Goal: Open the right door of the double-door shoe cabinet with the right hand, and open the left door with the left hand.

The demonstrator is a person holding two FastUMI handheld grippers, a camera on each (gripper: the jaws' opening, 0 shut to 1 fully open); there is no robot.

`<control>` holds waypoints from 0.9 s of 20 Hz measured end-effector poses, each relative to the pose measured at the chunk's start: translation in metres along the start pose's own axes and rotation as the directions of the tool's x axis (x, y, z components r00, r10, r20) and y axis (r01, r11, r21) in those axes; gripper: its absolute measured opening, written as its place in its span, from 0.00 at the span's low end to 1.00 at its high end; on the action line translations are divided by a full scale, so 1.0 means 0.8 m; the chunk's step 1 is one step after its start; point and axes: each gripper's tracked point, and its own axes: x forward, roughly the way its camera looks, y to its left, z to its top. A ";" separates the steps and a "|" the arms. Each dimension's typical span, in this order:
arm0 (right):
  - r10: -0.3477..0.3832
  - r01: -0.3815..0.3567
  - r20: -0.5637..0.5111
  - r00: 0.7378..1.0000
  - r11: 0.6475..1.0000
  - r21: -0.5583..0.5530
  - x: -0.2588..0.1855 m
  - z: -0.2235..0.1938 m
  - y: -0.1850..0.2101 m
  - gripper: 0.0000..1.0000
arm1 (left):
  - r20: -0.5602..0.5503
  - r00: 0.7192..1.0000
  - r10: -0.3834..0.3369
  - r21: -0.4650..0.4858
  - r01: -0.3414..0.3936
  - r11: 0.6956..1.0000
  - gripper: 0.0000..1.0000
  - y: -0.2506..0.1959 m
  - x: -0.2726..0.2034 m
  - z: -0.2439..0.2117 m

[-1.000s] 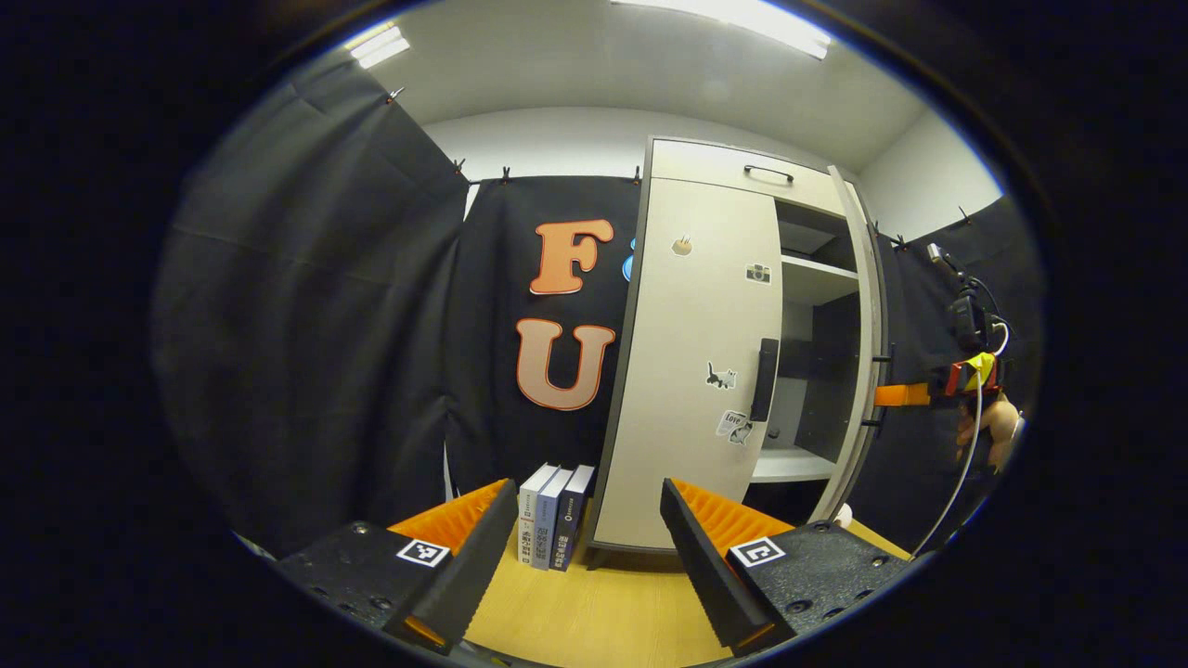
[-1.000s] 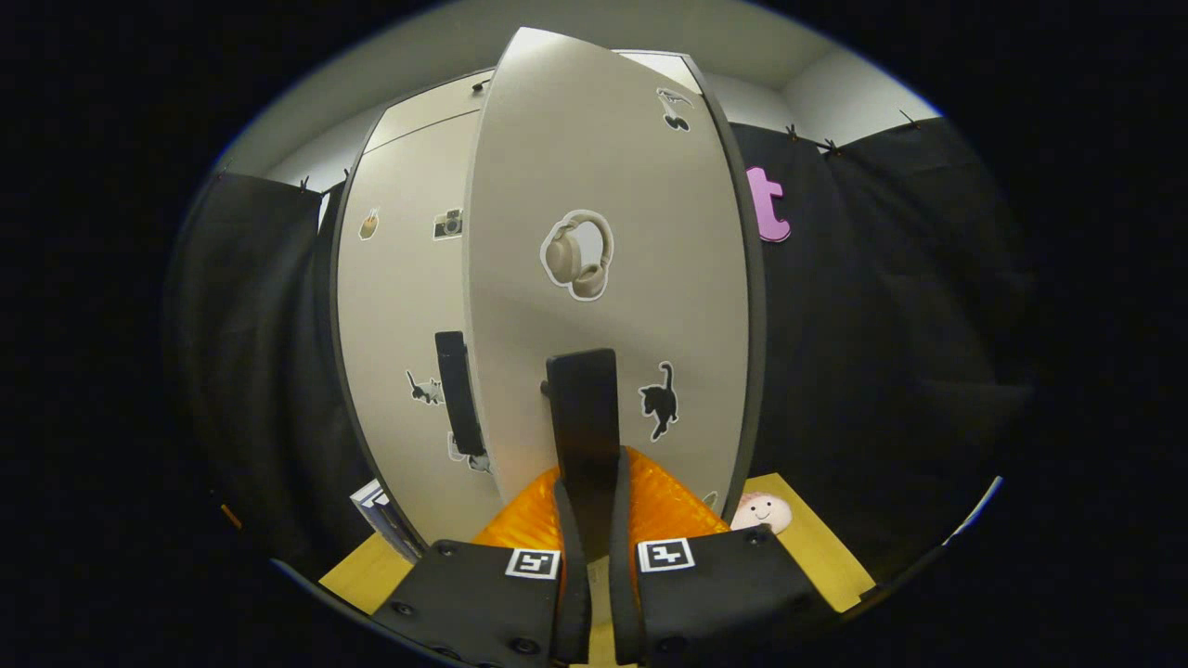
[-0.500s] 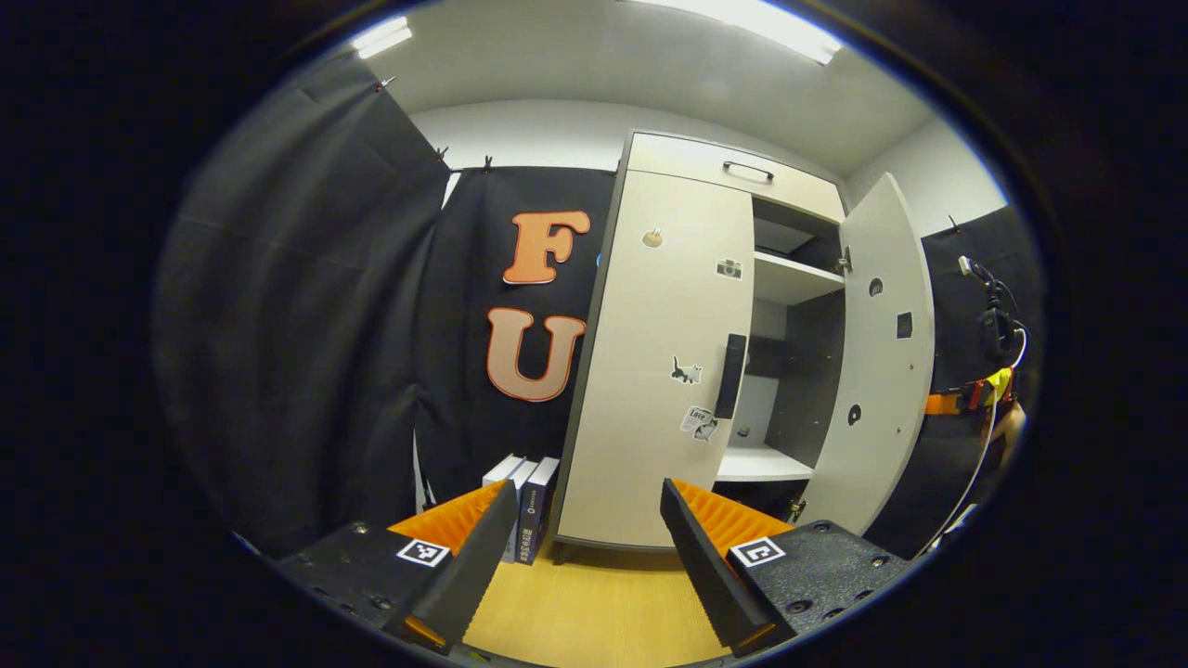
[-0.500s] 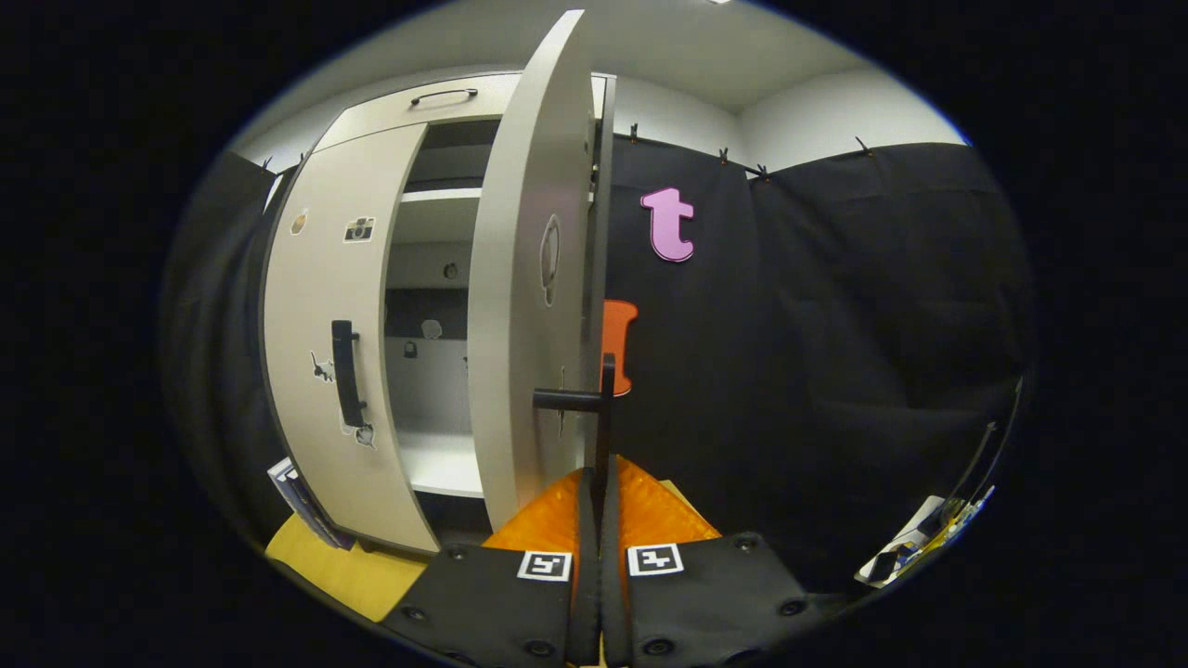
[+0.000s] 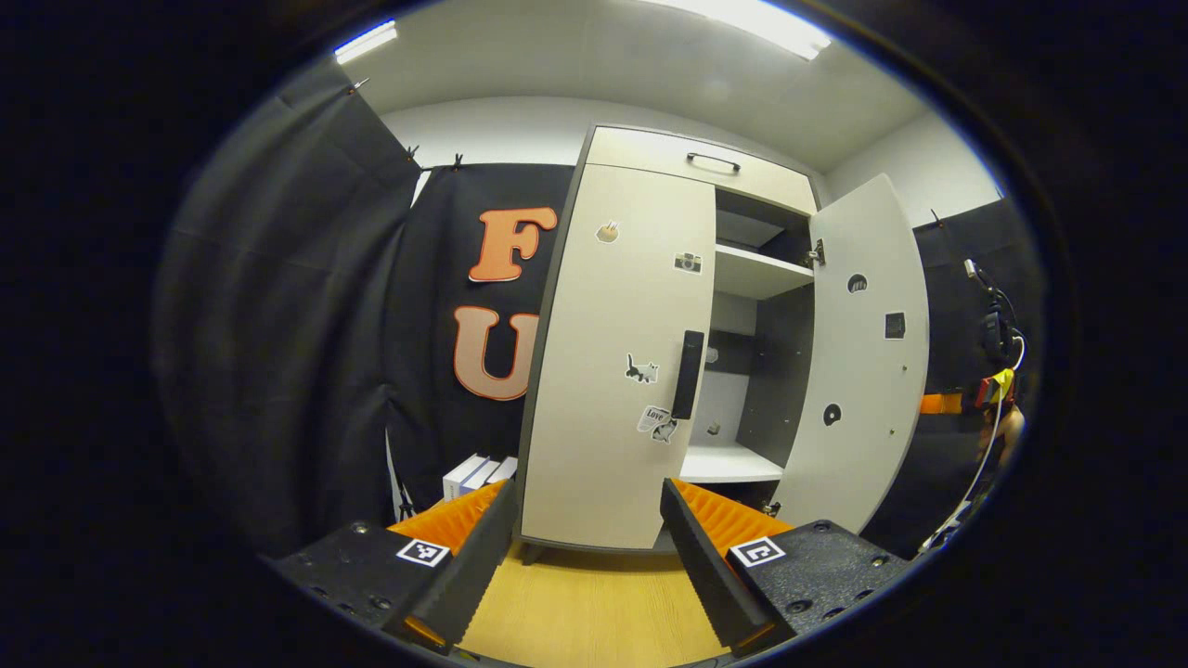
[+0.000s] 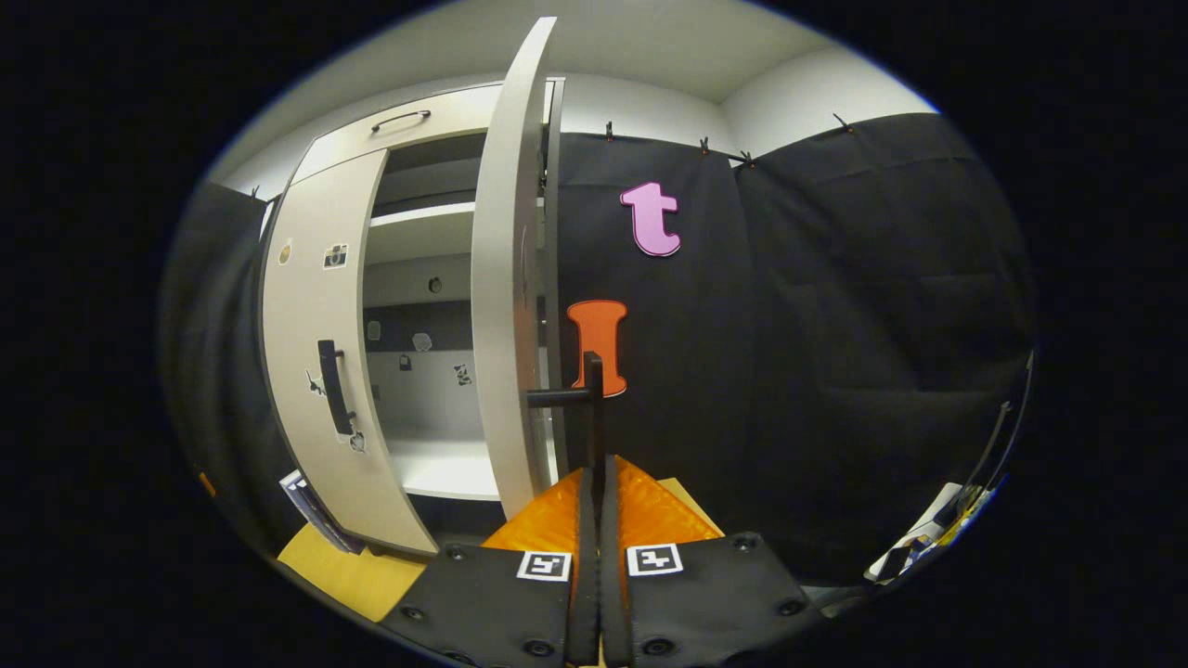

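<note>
The pale shoe cabinet's left door point(image 5: 613, 371) is closed, its black vertical handle point(image 5: 688, 374) straight ahead of my left gripper point(image 5: 585, 538), which is open, empty and well short of the door. The right door point(image 5: 863, 353) stands swung wide open, showing its inner face. In the right gripper view that door point(image 6: 506, 306) is edge-on, and my right gripper point(image 6: 595, 478) is shut on its black handle point(image 6: 592, 408). The right gripper's orange fingers point(image 5: 939, 404) and a hand appear beyond the open door's edge. The left door point(image 6: 316, 371) is at the left of the right gripper view.
Inside the cabinet are white shelves point(image 5: 754, 276) and a dark back wall. A drawer with a black handle point(image 5: 713, 162) tops the cabinet. Books point(image 5: 478, 473) stand left of it on the wooden floor point(image 5: 594, 612). Black cloth walls close in on both sides.
The right door has swung from part open to wide open with my right gripper on its handle. The left gripper has shifted so the left door now sits straight ahead.
</note>
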 end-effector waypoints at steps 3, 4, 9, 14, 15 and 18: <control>0.024 -0.024 0.004 1.000 1.000 -0.005 0.000 0.001 -0.003 0.09 | 0.002 1.000 -0.006 0.006 0.006 1.000 0.95 -0.020 0.001 0.006; 0.030 -0.030 0.004 1.000 1.000 -0.003 -0.001 0.000 -0.004 0.09 | 0.000 1.000 -0.010 0.004 0.010 1.000 0.95 -0.027 0.001 0.009; 0.042 -0.042 -0.001 0.999 0.998 0.040 -0.010 -0.002 -0.007 0.09 | 0.011 0.999 -0.036 0.007 0.036 0.999 0.95 -0.058 0.016 0.020; 0.022 -0.022 0.000 1.000 0.996 0.083 -0.014 -0.003 -0.015 0.09 | 0.020 0.998 -0.059 0.014 0.058 0.998 0.95 -0.094 0.057 0.026; 0.014 -0.014 0.002 1.000 0.996 0.084 -0.014 -0.003 -0.019 0.10 | 0.023 0.998 -0.063 0.018 0.063 0.998 0.95 -0.100 0.069 0.028; 0.004 -0.005 0.007 1.000 0.996 0.090 -0.015 -0.003 -0.027 0.04 | 0.024 0.997 -0.071 0.020 0.071 0.997 0.95 -0.116 0.104 0.028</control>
